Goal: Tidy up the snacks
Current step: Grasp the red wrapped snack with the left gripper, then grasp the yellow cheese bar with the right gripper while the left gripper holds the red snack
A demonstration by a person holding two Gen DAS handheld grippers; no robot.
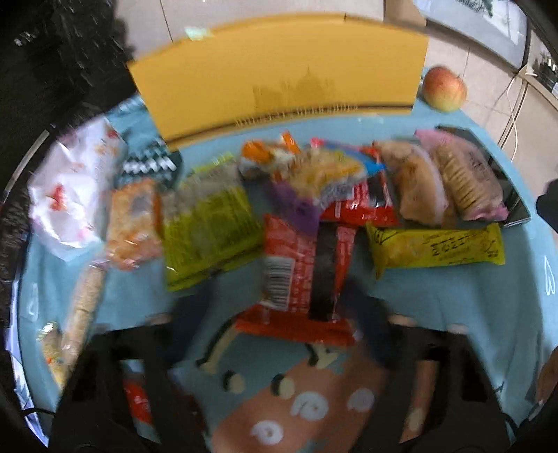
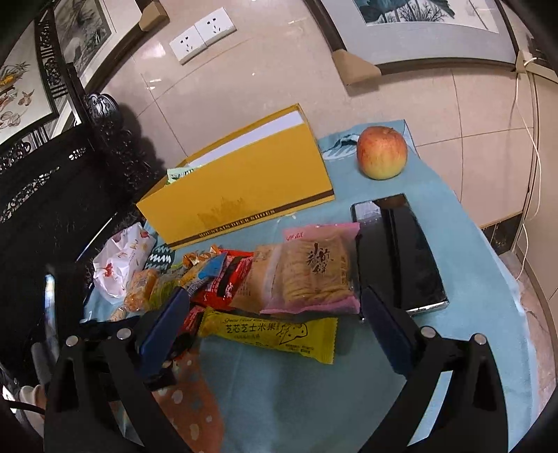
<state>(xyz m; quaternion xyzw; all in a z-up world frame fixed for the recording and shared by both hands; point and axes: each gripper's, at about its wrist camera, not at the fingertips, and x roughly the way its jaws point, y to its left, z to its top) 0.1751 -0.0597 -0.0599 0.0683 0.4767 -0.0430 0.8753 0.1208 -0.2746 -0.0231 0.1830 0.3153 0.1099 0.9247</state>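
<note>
Right tongs (image 2: 275, 327): black frame, 2 dark-blue fingers (image 2: 167, 320), silver round screws (image 2: 429, 331).

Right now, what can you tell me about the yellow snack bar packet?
The yellow snack bar packet is a long, glossy plastic wrapper with crimped zigzag ends, printed with black lettering and a cheese-wedge drawing. It looks sealed and lies flat on the blue cloth, nearest the front of the snack pile. Its far edge meets the pink cracker pack. No fingers touch it.

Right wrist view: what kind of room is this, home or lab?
Most likely a home living or dining room: framed paintings on a tiled wall, carved dark wood furniture, and a cloth-covered table with snacks, an apple and a phone.
</note>
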